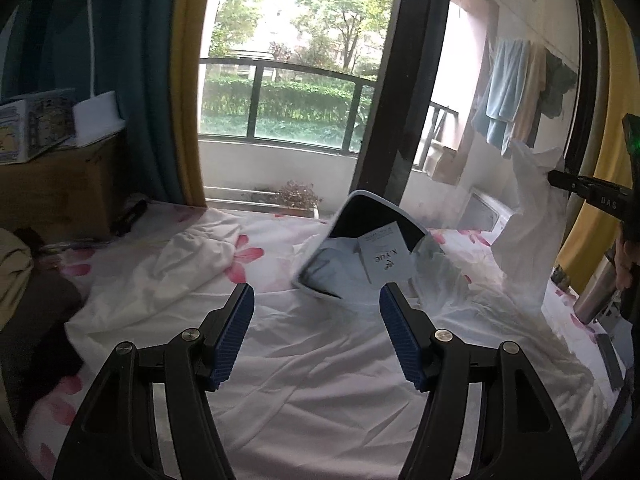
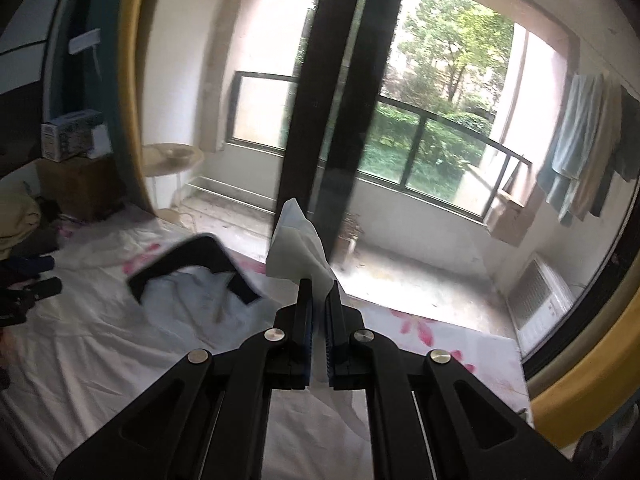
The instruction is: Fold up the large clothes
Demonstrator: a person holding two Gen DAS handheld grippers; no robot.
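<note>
A large white shirt (image 1: 304,344) lies spread and wrinkled on the bed, its dark-lined collar (image 1: 360,232) with a white tag standing up near the far edge. My left gripper (image 1: 316,304) is open and empty just above the shirt's body, short of the collar. My right gripper (image 2: 318,300) is shut on a pinched part of the white shirt (image 2: 296,244), lifting it above the bed. That lifted cloth (image 1: 528,220) and the right gripper (image 1: 560,178) show at the right of the left wrist view. The collar (image 2: 192,264) shows blurred in the right wrist view.
The bed has a white sheet with pink flowers (image 1: 240,256). A cardboard box (image 1: 60,192) with boxes and a lamp stands at the left. A metal cup (image 1: 596,300) sits at the bed's right. Glass balcony doors (image 1: 384,100) are beyond the bed.
</note>
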